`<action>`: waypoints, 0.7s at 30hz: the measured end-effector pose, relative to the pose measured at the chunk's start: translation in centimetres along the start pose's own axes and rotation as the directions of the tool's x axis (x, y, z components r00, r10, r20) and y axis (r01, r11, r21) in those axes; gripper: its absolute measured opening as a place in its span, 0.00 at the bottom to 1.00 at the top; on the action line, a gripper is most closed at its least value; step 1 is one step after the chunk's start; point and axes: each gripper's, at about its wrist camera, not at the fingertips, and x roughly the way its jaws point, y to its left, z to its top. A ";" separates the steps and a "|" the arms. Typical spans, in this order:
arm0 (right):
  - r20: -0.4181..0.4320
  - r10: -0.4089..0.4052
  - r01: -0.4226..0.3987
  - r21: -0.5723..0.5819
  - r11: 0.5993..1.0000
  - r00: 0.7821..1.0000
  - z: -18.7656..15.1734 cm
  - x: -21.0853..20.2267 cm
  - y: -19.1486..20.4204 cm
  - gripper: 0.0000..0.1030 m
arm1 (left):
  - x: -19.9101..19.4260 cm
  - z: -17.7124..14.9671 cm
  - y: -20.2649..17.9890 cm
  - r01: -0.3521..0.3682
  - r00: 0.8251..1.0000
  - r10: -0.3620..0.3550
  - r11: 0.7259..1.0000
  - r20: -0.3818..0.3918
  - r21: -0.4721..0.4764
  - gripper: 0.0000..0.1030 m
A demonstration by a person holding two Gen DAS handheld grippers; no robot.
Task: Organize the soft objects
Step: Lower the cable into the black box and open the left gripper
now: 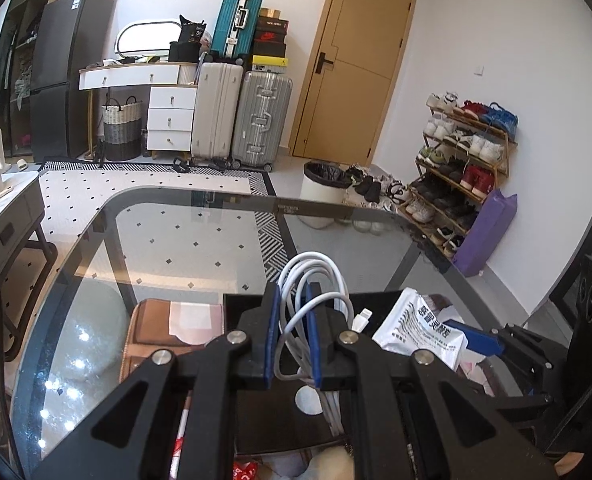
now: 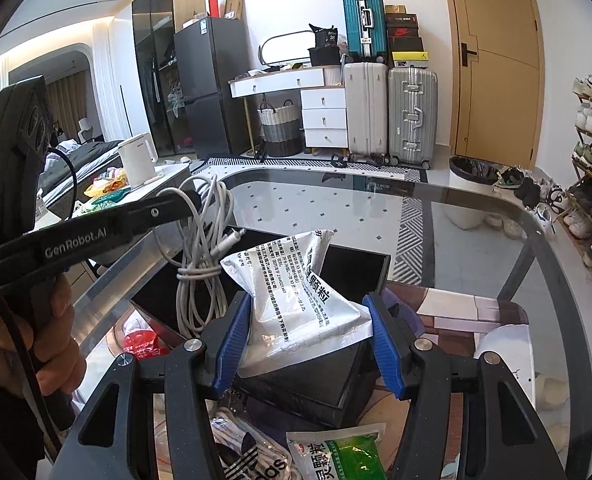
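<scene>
My left gripper [image 1: 291,340] is shut on a coiled white charging cable [image 1: 316,280] and holds it above a black box [image 1: 243,304] on the glass table. The cable [image 2: 199,264] hangs from the left gripper's fingers [image 2: 175,204] in the right wrist view. My right gripper [image 2: 304,332] is shut on a silver printed sachet [image 2: 296,292] and holds it over the black box [image 2: 348,268]. The sachet [image 1: 420,328] and the right gripper's blue pad [image 1: 476,336] show at the right of the left wrist view.
A green sachet [image 2: 344,456] and a black-and-white Adidas bag [image 2: 251,460] lie below the right gripper. The glass table's edge [image 2: 496,196] curves ahead. Under the glass are a brown case [image 1: 151,332] and a red packet [image 2: 143,344]. A person's hand [image 2: 35,340] grips the left handle.
</scene>
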 end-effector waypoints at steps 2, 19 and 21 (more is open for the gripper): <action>-0.004 0.002 -0.002 0.001 1.000 1.000 -0.1 0.3 0.0 0.56 | 0.2 -0.2 -0.2 0.001 1.000 -0.001 1.000 -0.010 0.009 0.10; 0.011 -0.020 0.020 0.015 1.000 1.000 -0.6 -0.6 -1.0 0.83 | -0.2 -1.4 -1.5 -0.042 0.996 0.052 0.990 -0.073 0.131 0.48; 0.013 -0.027 0.027 0.024 0.999 1.000 -1.0 -1.3 -1.2 0.88 | -0.8 -1.5 -1.6 -0.041 0.996 0.052 0.988 -0.073 0.147 0.49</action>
